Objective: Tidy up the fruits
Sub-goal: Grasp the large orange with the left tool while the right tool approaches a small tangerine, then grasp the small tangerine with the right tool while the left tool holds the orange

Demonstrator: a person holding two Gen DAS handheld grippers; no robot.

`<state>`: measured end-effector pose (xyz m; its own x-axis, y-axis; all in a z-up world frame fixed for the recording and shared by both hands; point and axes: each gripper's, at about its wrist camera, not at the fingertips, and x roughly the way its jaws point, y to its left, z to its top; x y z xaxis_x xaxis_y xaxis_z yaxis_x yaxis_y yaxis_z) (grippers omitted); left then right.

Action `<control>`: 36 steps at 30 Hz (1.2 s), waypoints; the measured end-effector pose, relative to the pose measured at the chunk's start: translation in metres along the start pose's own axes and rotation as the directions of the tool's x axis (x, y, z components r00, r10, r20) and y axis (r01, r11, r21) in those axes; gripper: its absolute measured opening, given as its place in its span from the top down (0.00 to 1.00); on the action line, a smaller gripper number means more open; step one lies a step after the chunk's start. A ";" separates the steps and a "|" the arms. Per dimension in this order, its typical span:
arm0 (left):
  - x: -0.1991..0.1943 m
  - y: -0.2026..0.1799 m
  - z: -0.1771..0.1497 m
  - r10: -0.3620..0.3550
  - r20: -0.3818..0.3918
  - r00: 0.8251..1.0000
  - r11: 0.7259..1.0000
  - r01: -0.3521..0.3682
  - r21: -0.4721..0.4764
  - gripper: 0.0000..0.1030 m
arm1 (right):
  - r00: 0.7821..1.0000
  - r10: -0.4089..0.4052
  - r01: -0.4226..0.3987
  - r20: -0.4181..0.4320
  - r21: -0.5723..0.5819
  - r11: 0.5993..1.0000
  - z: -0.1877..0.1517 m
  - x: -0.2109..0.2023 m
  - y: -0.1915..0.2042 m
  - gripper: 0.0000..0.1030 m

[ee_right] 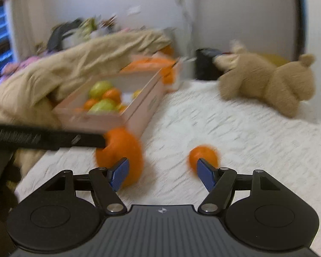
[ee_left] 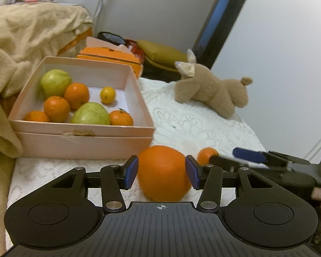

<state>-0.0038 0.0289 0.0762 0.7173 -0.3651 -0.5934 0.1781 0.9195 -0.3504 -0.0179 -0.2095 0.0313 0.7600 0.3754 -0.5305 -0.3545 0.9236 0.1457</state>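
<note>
A: How is the large orange (ee_left: 163, 172) seen, and where is it placed?

B: A round, bright orange fruit with a smooth, faintly dimpled skin is shown. It is set on the white lace bedcover (ee_left: 203, 126), just in front of the pink box (ee_left: 83, 141), near that box's right front corner. It is bracketed by the blue pads (ee_left: 132, 172) of the left gripper (ee_left: 162, 171), which lie against its two sides. Whether it is squeezed or only touched cannot be told.

A: And the right gripper (ee_right: 162, 171)?

B: Its fingers are spread wide, with nothing gripped between them. In the right wrist view, which is blurred, the large orange (ee_right: 119, 152) is seen behind the left finger and a small orange (ee_right: 203, 154) behind the right finger.

A: Where is that small orange (ee_left: 206, 155) relative to the box?

B: It is placed on the bedcover to the right of the box's front corner, just beside the large orange and apart from the box.

A: What is held in the box?

B: Two green pears (ee_left: 55, 82), several oranges (ee_left: 56, 108) and one small yellow fruit (ee_left: 107, 94) are contained.

A: What else is shown around the box?

B: A tan plush toy (ee_left: 211, 92) is laid on the bedcover well to its right, a beige blanket (ee_left: 30, 36) is heaped at its left, and an orange case (ee_left: 109, 59) is set just behind it.
</note>
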 end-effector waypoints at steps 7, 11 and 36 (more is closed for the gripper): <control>0.000 0.008 0.000 0.032 -0.016 0.999 0.999 -0.033 -0.041 0.48 | 0.999 -0.015 0.015 -0.032 0.001 1.000 -0.004 0.028 0.004 0.29; 0.002 0.007 -0.001 0.054 -0.025 0.998 0.998 -0.054 -0.021 0.46 | 0.991 0.122 -0.126 -0.045 -0.092 0.988 -0.012 0.004 0.022 0.32; 0.079 -0.039 -0.009 -0.058 -0.184 0.981 0.998 0.063 0.019 0.25 | 0.998 -0.063 0.068 -0.029 0.227 0.972 -0.042 0.014 -0.076 0.21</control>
<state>0.0404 -0.0368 0.0366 0.5691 -0.4388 -0.6954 0.2360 0.8973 -0.3730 -0.0027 -0.2779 -0.0221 0.7647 0.3144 -0.5624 -0.1696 0.9403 0.2951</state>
